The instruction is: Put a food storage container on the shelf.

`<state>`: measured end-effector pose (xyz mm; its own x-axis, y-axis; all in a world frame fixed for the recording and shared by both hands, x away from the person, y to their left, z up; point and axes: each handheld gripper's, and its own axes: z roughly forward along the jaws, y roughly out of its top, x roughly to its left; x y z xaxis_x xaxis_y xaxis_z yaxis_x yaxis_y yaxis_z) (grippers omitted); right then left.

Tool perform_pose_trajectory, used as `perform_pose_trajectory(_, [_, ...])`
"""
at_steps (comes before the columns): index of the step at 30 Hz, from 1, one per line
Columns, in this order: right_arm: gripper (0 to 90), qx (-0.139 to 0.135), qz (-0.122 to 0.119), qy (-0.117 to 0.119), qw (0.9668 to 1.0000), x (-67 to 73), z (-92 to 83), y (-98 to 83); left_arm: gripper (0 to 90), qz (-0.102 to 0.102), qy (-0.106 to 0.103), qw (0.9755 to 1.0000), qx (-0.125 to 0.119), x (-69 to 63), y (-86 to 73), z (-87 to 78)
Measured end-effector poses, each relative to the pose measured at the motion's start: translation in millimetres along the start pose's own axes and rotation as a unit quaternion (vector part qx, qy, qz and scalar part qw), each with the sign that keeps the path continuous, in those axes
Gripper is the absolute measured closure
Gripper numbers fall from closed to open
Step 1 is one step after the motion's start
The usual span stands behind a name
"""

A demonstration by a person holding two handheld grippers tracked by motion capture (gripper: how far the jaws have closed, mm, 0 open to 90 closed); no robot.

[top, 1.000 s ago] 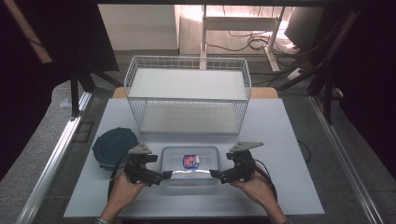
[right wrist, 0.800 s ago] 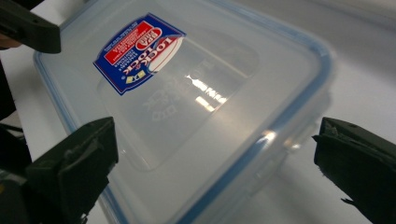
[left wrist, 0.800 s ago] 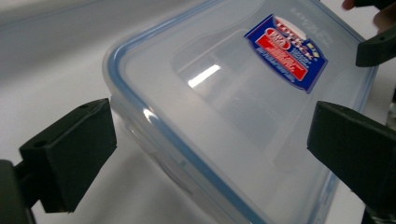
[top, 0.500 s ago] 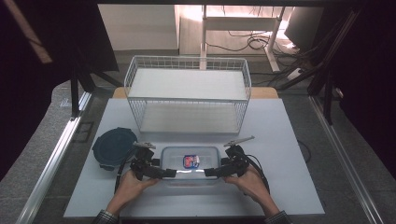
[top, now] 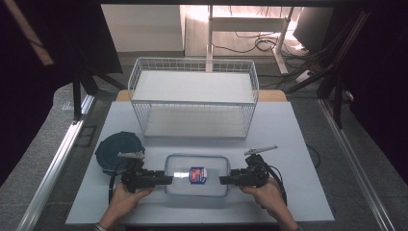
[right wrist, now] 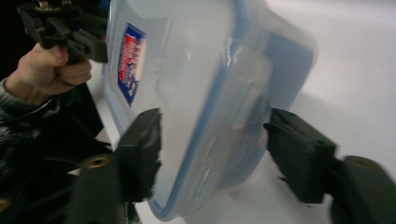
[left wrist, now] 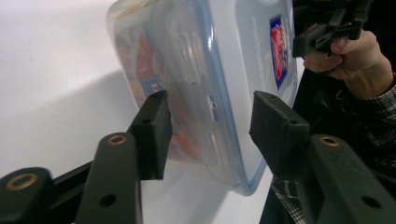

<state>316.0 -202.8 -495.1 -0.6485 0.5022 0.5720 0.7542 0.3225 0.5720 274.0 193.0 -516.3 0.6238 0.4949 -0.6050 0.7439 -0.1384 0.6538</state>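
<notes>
Straddling the lidded container (top: 196, 174), each closing hand-held gripper (top: 166, 180) (top: 225, 180) looks ungripped; contents blurred behind plastic.

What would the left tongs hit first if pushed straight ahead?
The left tongs point at the near end of the clear lidded food container; its end wall already sits between the closing jaws, so they would likely meet it first.

— How many containers sit low in the frame?
— One clear rectangular plastic box with a blue-rimmed lid (top: 196, 174).
— Baskets?
— One white wire basket (top: 193, 98), upper centre.
— Anything else?
— One dark blue round lid (top: 117, 150), lower left; two black handheld grippers.
</notes>
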Motion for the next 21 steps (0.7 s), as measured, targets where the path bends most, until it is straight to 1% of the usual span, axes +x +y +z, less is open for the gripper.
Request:
perform_pose_trajectory(1, [32.7,-0.003,0.019,0.018,0.9996,-4.6,-0.2,-2.7,49.8,0.0,0.0,1.0,-0.005,-1.4,-0.5,-0.1])
perform_pose_trajectory(2, [32.7,-0.003,0.019,0.018,0.9996,-4.6,-0.2,-2.7,49.9,0.0,0.0,1.0,-0.005,-1.4,-0.5,-0.1])
perform_pose_trajectory(3, [39.1,-0.013,0.02,0.012,0.9997,-3.0,-2.4,-3.3,49.9,-0.009,-0.001,0.9999,-0.009,-0.9,-1.2,-0.2])
perform_pose_trajectory(4, [44.7,-0.021,0.014,0.001,0.9997,0.0,-5.3,-3.2,50.0,-0.009,-0.001,0.9999,-0.009,-0.9,-1.2,-0.2])
perform_pose_trajectory(5, [49.9,-0.032,0.011,-0.008,0.9994,3.6,-9.1,-3.1,50.2,-0.015,-0.004,0.9997,-0.016,-0.2,-1.7,0.2])
perform_pose_trajectory(6, [49.9,-0.032,0.011,-0.008,0.9994,3.6,-9.1,-3.1,52.0,-0.015,-0.004,0.9997,-0.016,-0.2,-1.7,0.2])
perform_pose_trajectory(7, [53.1,-0.038,0.006,-0.016,0.9991,7.2,-14.2,-2.1,52.9,-0.006,0.008,0.9998,-0.018,-2.9,-1.2,1.1])
perform_pose_trajectory(10, [53.2,-0.04,0.004,-0.019,0.999,7.6,-15.4,-1.9,53.0,-0.004,0.013,0.9998,-0.017,-5.4,-0.5,0.9])
perform_pose_trajectory(11, [52.7,-0.037,0.011,-0.011,0.9992,5.6,-15.5,-1.7,53.1,-0.004,0.014,0.9997,-0.018,-6.1,-1.0,0.9])
perform_pose_trajectory(12, [52.7,-0.037,0.011,-0.011,0.9992,5.6,-15.5,-1.7,53.1,-0.004,0.014,0.9997,-0.018,-6.1,-1.0,0.9])
perform_pose_trajectory(13, [49.5,-0.032,0.012,-0.004,0.9994,2.4,-13.9,-2.7,53.3,-0.007,0.009,0.9998,-0.019,-5.8,-1.0,0.4])
perform_pose_trajectory(14, [44.9,-0.029,0.014,-0.002,0.9995,1.1,-11.7,-3.7,53.7,-0.007,0.009,0.9998,-0.019,-5.8,-1.0,0.4])
perform_pose_trajectory(15, [44.0,-0.025,0.018,0.003,0.9995,-0.8,-9.0,-4.6,53.6,-0.009,0.006,0.9998,-0.015,-4.4,-1.7,0.1])
perform_pose_trajectory(16, [44.3,-0.03,0.023,0.008,0.9993,-2.5,-8.2,-5.4,53.8,-0.01,0.002,0.9998,-0.016,-3.1,-2.4,-0.2])
perform_pose_trajectory(18, [46.0,-0.033,0.024,0.008,0.9991,-2.8,-8.0,-5.5,53.9,-0.012,0.0,0.9998,-0.016,-2.5,-2.7,-0.2])
perform_pose_trajectory(19, [51.3,-0.041,0.021,0.002,0.9989,-0.6,-11.2,-4.7,54.2,-0.012,0.001,0.9998,-0.016,-2.5,-3.0,0.4])
perform_pose_trajectory(20, [51.3,-0.041,0.021,0.002,0.9989,-0.6,-11.2,-4.7,54.4,-0.012,0.001,0.9998,-0.016,-2.5,-3.0,0.4])
perform_pose_trajectory(21, [51.3,-0.043,0.017,-0.007,0.9989,2.0,-12.9,-4.4,54.5,-0.011,0.008,0.9998,-0.017,-4.9,-2.5,1.4])
